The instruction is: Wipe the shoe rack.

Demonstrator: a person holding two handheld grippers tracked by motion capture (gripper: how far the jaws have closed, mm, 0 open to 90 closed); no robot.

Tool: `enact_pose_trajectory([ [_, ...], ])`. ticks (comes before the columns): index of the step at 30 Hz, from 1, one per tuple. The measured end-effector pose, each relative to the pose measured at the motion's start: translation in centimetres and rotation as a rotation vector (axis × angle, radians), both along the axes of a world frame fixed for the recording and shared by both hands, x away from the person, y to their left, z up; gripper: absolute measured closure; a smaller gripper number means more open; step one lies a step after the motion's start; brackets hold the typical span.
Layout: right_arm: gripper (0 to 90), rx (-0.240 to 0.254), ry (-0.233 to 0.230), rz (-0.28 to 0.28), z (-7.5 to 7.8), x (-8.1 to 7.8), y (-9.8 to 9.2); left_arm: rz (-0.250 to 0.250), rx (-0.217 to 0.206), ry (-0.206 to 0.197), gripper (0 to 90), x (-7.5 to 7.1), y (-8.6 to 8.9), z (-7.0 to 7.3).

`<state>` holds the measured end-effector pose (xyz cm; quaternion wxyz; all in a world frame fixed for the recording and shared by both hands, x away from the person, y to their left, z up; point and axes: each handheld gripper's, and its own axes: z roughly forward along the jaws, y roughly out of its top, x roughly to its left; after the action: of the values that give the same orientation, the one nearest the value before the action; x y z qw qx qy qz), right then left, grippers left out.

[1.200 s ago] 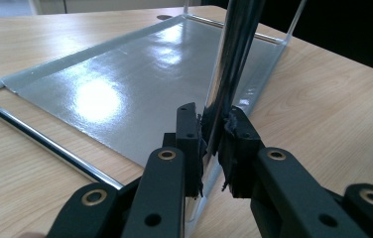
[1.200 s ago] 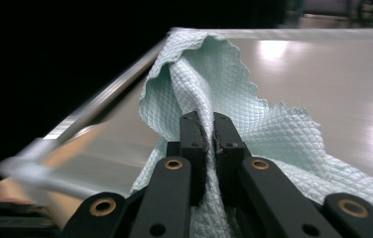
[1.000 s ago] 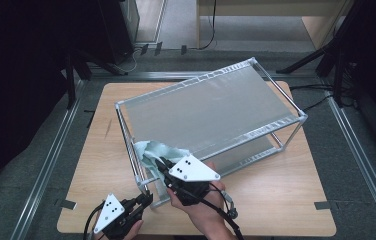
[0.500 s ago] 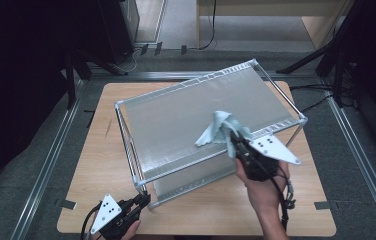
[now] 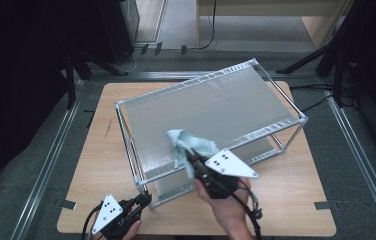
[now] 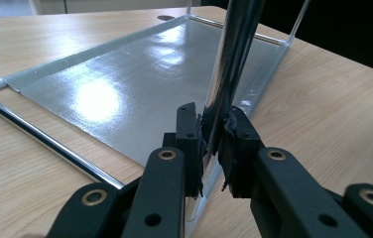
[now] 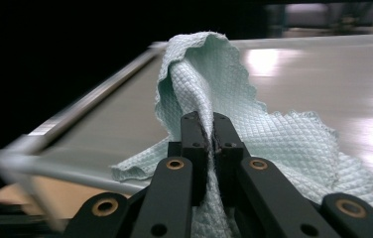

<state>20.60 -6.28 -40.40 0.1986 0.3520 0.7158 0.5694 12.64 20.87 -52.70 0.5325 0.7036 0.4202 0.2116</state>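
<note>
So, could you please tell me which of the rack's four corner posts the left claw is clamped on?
The left claw grips the near-left post, the corner closest to the person; the cloth in the right claw lies on the top shelf.

Quilted pale-green cloth, glossy metal rack, chromed leg, matt wooden table

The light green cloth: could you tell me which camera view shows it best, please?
The right gripper view: the cloth is close, its quilted weave clear, pinched between the right gripper jaws. The high view shows it small, bunched on the rack's top shelf.
</note>
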Motion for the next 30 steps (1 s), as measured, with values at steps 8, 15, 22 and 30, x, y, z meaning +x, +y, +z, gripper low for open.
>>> enact_pose_trajectory([
  [8, 87.0, -0.019, -0.026, 0.153, 0.1, -2.7, 4.2, -0.011, 0.001, 0.0, 79.9, -0.1, -0.1, 0.0],
  [15, 87.0, -0.01, -0.034, 0.012, -0.1, -1.3, -0.8, -0.014, -0.001, 0.003, 79.8, -0.1, 0.1, 0.0],
  [22, 87.0, 0.02, -0.05, -0.209, -0.3, 0.3, -8.2, 0.002, -0.002, 0.003, 79.8, -0.2, 0.9, 0.0],
  [30, 87.0, 0.064, -0.042, -0.405, -0.9, 2.0, -15.7, 0.054, -0.005, 0.009, 79.6, 0.1, 2.4, -0.1],
])
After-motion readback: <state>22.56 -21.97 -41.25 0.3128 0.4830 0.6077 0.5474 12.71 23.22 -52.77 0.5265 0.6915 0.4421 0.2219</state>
